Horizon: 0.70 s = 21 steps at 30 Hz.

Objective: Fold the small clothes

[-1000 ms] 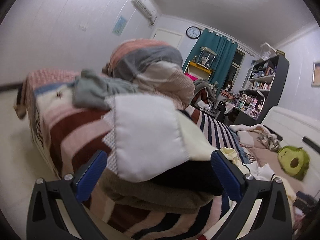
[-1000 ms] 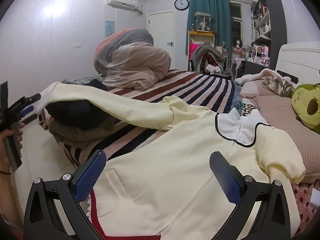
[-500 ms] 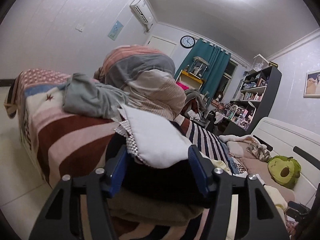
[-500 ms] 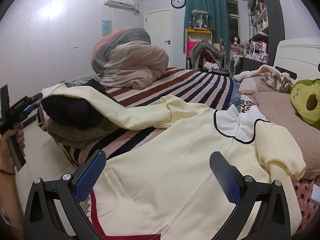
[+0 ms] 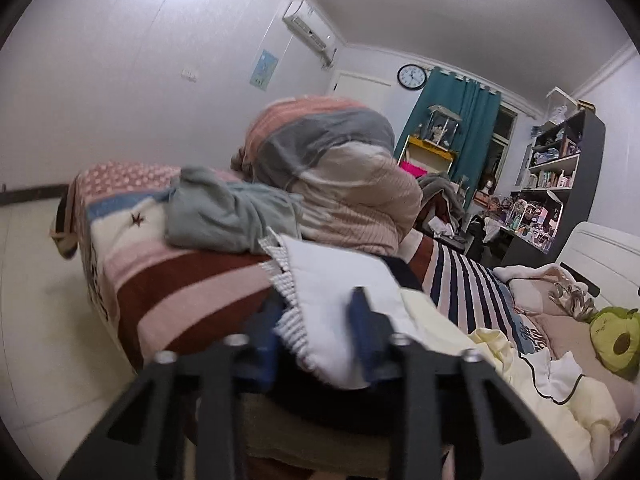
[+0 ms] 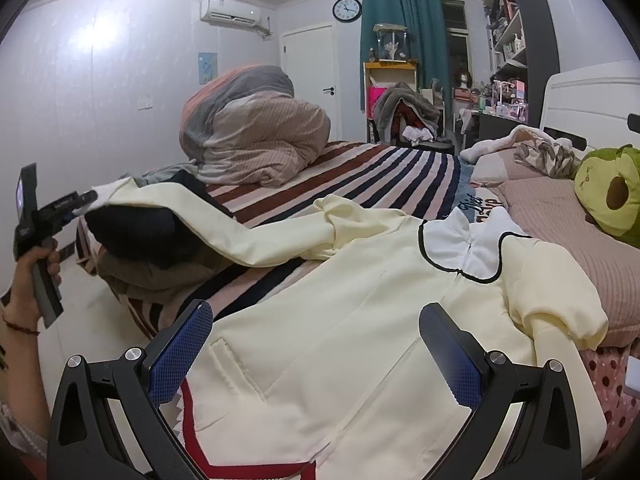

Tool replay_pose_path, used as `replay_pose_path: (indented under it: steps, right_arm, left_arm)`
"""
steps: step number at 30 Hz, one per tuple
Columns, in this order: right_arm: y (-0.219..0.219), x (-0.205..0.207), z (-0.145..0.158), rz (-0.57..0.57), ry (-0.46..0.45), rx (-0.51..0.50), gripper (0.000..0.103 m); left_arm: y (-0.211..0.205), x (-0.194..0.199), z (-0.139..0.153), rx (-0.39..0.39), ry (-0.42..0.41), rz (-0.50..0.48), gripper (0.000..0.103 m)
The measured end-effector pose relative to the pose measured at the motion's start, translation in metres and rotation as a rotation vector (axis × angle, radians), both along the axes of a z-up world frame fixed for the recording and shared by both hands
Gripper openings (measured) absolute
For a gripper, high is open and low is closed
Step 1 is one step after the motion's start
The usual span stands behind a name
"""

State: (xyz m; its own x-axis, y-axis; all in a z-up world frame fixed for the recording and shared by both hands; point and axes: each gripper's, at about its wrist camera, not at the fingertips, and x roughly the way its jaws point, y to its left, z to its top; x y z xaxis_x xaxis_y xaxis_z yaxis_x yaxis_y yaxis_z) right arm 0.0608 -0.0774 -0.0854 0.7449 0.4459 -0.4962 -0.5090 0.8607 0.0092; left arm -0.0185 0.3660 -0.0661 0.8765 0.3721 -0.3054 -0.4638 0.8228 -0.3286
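The cream dress [image 6: 360, 340] lies spread flat on the bed [image 6: 392, 168], unfolded. Left gripper [image 5: 316, 332] jaws pinch its sleeve cuff [image 5: 336, 312]; right gripper [image 6: 316, 348] jaws stand wide above the skirt. Folding appears barely begun.

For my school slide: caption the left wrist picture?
Left hand-held gripper pinching the white cuff of a cream dress.

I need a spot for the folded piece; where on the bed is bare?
Bare striped blanket lies between the rolled duvet and the pink pillow. The near side is crowded: the cream dress covers it, its sleeve draped over the dark pile.
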Motion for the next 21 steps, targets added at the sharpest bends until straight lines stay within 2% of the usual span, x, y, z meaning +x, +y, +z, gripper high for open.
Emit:
replay_pose_path:
  steps: [1, 2, 9, 15, 20, 21]
  right_arm:
    - [-0.003, 0.0, 0.0, -0.003, 0.0, 0.007, 0.103]
    - [-0.006, 0.0, -0.001, -0.006, 0.001, 0.015, 0.103]
    - [-0.032, 0.0, -0.003, -0.02, 0.012, 0.076, 0.103]
    - [-0.061, -0.001, -0.005, -0.05, 0.011, 0.113, 0.103]
    - [-0.098, -0.004, -0.008, -0.084, 0.006, 0.169, 0.103]
    - [-0.106, -0.005, -0.008, -0.099, 0.002, 0.176, 0.103]
  left_arm:
    - [0.0, -0.001, 0.001, 0.007, -0.003, -0.007, 0.014]
    - [-0.002, -0.001, 0.004, 0.01, -0.011, -0.017, 0.013]
    - [-0.042, 0.007, 0.04, 0.081, -0.078, -0.165, 0.006]
    - [-0.124, 0.025, 0.079, 0.134, -0.173, -0.406, 0.006]
    - [-0.201, 0.048, 0.1, 0.163, -0.202, -0.601, 0.005]
    - [-0.223, 0.055, 0.102, 0.165, -0.206, -0.665, 0.005]
